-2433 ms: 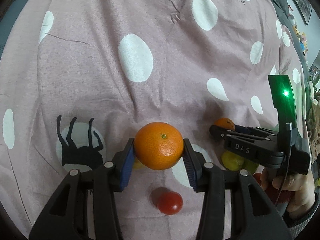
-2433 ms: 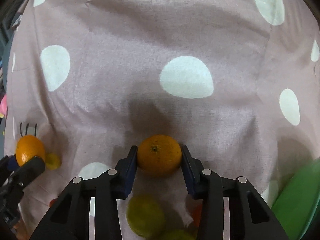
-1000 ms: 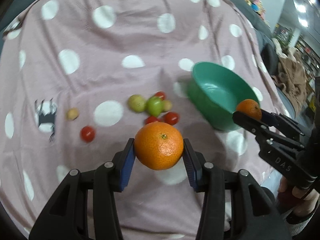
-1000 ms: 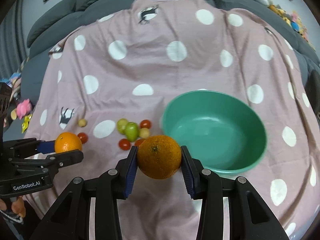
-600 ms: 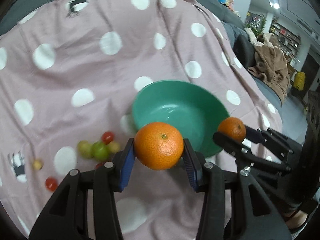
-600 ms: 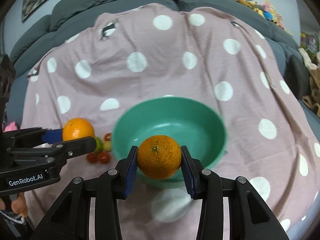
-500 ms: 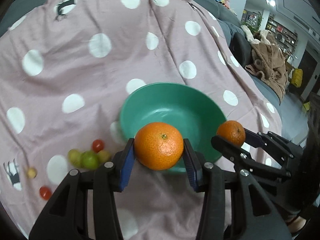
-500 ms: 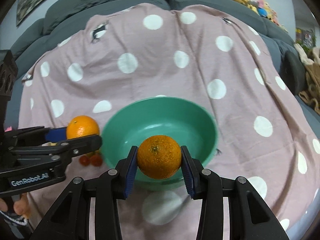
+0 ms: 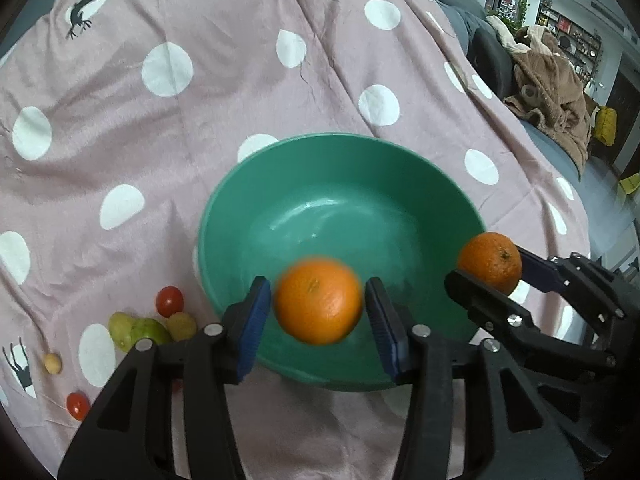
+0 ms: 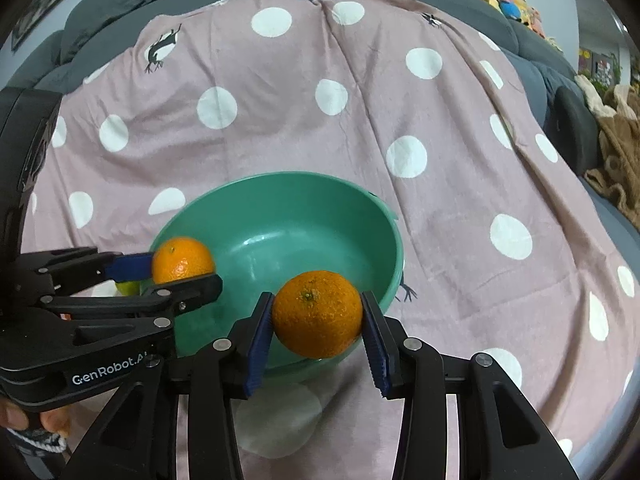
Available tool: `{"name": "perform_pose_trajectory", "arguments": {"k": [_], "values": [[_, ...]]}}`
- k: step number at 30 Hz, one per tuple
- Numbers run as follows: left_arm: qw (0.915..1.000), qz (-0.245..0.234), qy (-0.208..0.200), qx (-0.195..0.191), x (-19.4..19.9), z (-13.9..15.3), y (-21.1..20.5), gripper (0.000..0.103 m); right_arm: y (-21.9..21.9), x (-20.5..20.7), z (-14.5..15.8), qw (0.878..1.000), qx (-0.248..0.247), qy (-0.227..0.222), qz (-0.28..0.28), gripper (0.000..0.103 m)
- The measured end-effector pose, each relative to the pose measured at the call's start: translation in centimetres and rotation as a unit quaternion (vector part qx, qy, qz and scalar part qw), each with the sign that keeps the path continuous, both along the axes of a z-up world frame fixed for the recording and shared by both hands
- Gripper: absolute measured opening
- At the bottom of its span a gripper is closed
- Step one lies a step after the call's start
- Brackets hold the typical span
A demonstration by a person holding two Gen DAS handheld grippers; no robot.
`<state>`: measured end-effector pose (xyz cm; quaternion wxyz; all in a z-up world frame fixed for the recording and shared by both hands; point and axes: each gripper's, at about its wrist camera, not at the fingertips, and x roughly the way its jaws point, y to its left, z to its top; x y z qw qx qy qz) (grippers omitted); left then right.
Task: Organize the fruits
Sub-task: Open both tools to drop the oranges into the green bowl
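So both hands are parked over the near side of the green bowl (image 9: pixel 340 168), each with an orange. The left gripper (image 9: pixel 318 312) has just been opening its jaws: there's a visible gap on both sides between the blue pads and its orange (image 9: pixel 319 301), which is blurred, so I'd say it's dropping out right now. It sits just inside the bowl's near rim, so straight down should land it in the bowl, though it's close enough to the edge that I wouldn't swear to it.

The right gripper (image 10: pixel 318 326) is pinching the second orange (image 10: pixel 318 314) firmly, pads pressed on both sides. That one also hangs over the bowl's near rim, toward the right side of it. A small push toward the bowl's middle before letting go looks like the safe bet.

The rest of the fruit, meaning the little green fruits (image 9: pixel 146 330) and cherry tomatoes (image 9: pixel 169 300), lies on the spotted blanket (image 9: pixel 240 80) left of the bowl, nearer the left hand.

Hard to tell: the bowl's near rim is hidden behind both grippers' fingers, so the exact clearance is guesswork.
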<state>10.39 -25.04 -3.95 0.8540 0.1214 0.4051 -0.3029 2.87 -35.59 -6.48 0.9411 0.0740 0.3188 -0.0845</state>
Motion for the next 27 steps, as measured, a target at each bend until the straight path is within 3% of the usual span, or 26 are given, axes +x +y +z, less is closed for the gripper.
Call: {"name": "perform_pose_trajectory", "arguments": {"k": [3, 9, 14, 22, 27], "values": [[1.0000, 0.007, -0.006, -0.002, 0.1, 0.4, 0.5, 0.069, -0.1, -0.2, 0.1, 1.000, -0.001, -0.001, -0.004, 0.046], [0.9985, 0.036, -0.011, -0.040, -0.9, 2.1, 4.6, 0.082, -0.7, -1.3, 0.8, 1.000, 0.008, -0.013, -0.019, 0.053], [0.9941, 0.100, 0.004, -0.042, -2.1, 1.3, 11.7, 0.083, -1.0, -2.5, 1.2, 0.999, 0.039, -0.027, -0.013, 0.056], [0.9679, 0.241, 0.063, -0.031, -6.5, -2.1, 25.3, 0.083, 1.2, -3.7, 0.3, 0.996, 0.075, -0.024, 0.041, 0.056], [0.9564, 0.271, 0.093, -0.055, -8.4, -3.5, 29.0, 0.083, 4.0, -3.6, -0.4, 0.994, 0.075, -0.007, 0.081, 0.056]]}}
